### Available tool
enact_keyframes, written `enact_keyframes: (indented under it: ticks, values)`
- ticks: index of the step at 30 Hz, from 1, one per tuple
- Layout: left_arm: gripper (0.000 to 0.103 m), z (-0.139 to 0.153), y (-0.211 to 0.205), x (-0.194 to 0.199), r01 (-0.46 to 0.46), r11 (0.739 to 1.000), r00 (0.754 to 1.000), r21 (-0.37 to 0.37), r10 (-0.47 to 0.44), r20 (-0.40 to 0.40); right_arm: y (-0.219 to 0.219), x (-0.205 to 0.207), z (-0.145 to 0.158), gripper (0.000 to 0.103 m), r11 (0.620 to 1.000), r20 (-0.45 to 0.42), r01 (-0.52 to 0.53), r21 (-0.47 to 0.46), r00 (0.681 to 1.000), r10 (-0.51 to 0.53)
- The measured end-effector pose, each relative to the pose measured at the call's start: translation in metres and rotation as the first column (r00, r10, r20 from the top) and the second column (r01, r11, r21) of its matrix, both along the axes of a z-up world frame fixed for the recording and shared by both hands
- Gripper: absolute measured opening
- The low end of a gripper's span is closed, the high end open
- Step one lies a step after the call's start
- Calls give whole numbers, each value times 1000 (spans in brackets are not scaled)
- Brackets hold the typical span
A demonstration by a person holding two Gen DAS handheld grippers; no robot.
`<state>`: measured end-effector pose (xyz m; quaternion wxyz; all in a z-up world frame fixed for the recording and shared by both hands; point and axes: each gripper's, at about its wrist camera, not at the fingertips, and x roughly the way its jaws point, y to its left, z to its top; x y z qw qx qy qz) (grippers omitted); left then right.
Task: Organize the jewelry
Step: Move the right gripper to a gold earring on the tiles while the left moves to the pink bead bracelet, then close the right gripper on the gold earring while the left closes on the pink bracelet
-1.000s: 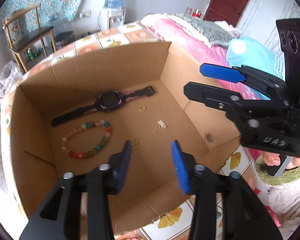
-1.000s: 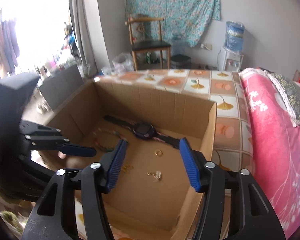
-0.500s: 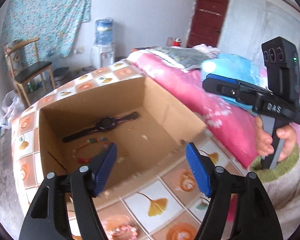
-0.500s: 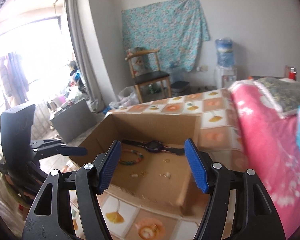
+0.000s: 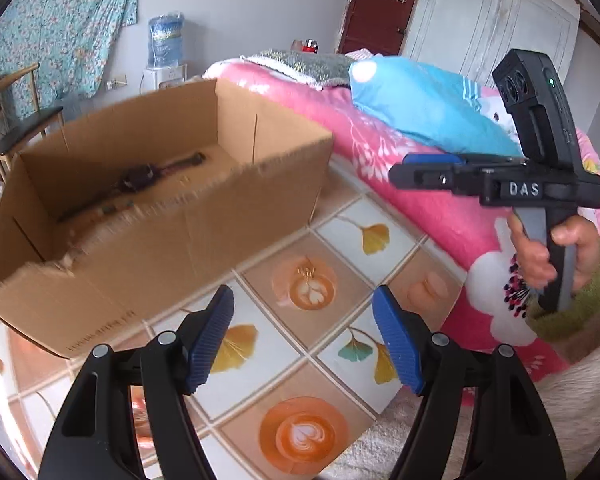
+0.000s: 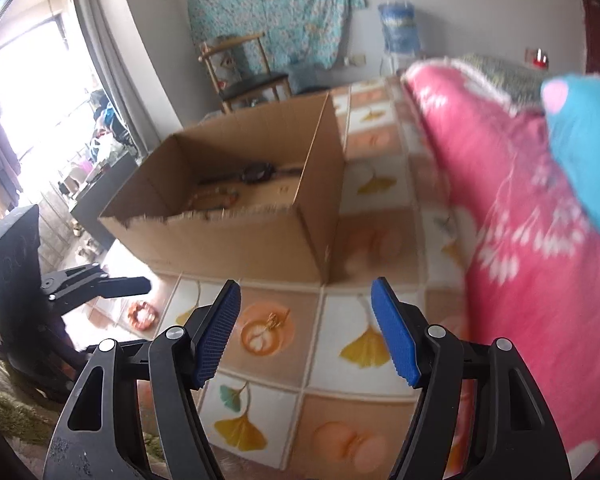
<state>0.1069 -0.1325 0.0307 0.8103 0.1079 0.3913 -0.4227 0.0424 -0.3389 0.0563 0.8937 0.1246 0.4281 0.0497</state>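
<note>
A cardboard box (image 5: pixel 172 240) stands on the patterned floor mat (image 5: pixel 380 236), and a dark watch (image 5: pixel 140 178) lies inside it. The right wrist view shows the same box (image 6: pixel 260 240), the watch (image 6: pixel 256 172) and a coloured bead bracelet (image 6: pixel 216 200) beside it. A small gold piece (image 5: pixel 306 272) lies on an orange tile in front of the box, also in the right wrist view (image 6: pixel 274 320). A pink bead bracelet (image 6: pixel 142 314) lies on the mat to the left. My left gripper (image 5: pixel 302 320) and right gripper (image 6: pixel 306 308) hover open and empty over the mat, short of the gold piece.
A pink bed cover (image 5: pixel 440 216) with a blue pillow (image 5: pixel 428 108) borders the mat on the right. A hand (image 5: pixel 540 252) holds the right gripper (image 5: pixel 400 170) over the bed's edge. The left gripper (image 6: pixel 140 282) shows at the left. A chair (image 6: pixel 244 72) stands behind the box.
Both grippers have drawn back out of the box and now hang over the mat in front of it. Their jaws stand wider apart than a second ago.
</note>
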Motion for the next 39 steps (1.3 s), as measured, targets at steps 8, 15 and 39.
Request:
enact_keyframes:
  ticks: [8, 15, 39]
  values:
    - [63, -33, -17, -8, -23, 995, 996, 96, 15, 86, 25, 14, -47, 48, 999, -107, -18, 40, 994, 23]
    - [53, -38, -4, -11, -57, 990, 994, 127, 45, 95, 47, 29, -69, 30, 998, -151, -56, 21, 987, 58]
    - [42, -34, 82, 4, -275, 950, 961, 145, 266, 81, 70, 21, -76, 0, 989, -172, -108, -100, 981, 90]
